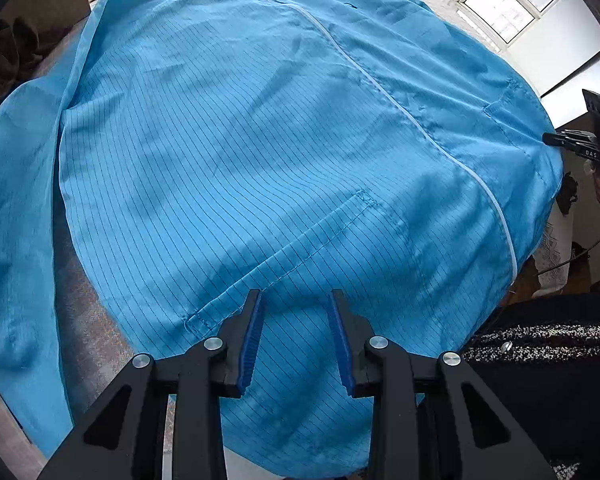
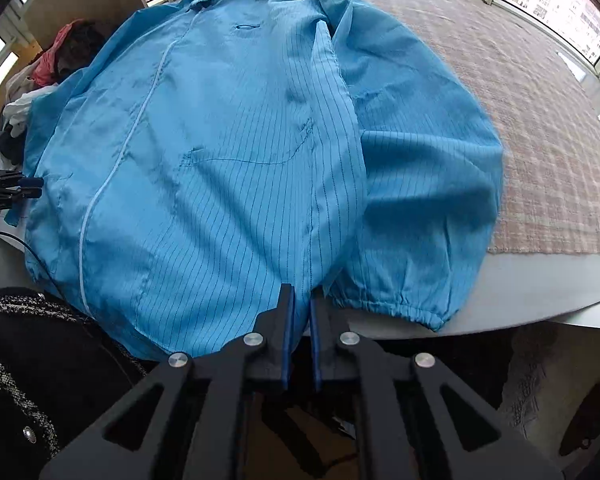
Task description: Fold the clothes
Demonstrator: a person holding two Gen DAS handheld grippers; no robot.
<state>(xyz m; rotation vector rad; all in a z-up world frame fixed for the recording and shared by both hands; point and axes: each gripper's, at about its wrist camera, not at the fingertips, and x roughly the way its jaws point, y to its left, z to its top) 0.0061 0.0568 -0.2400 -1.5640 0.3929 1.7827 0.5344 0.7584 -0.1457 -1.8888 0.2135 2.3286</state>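
A blue pin-striped jacket point(image 1: 260, 152) with a white zip point(image 1: 380, 84) lies spread front-up over the table. My left gripper point(image 1: 296, 300) hangs open just above the cloth near its bottom hem, below a pocket seam, with nothing pinched. In the right wrist view the jacket point(image 2: 228, 184) has one sleeve point(image 2: 420, 184) lying beside the body. My right gripper point(image 2: 301, 296) is nearly closed on the hem at the side seam, with cloth between its blue pads. It also shows at the jacket's edge as the right gripper point(image 1: 550, 139). The left gripper point(image 2: 30, 188) sits at the far hem.
A woven checked mat point(image 2: 540, 128) covers the table right of the jacket, and the white table edge point(image 2: 540, 300) runs in front. A pile of clothes point(image 2: 56, 60) lies at the back left. A person's black tweed garment point(image 1: 540, 344) is close by. Windows ring the far side.
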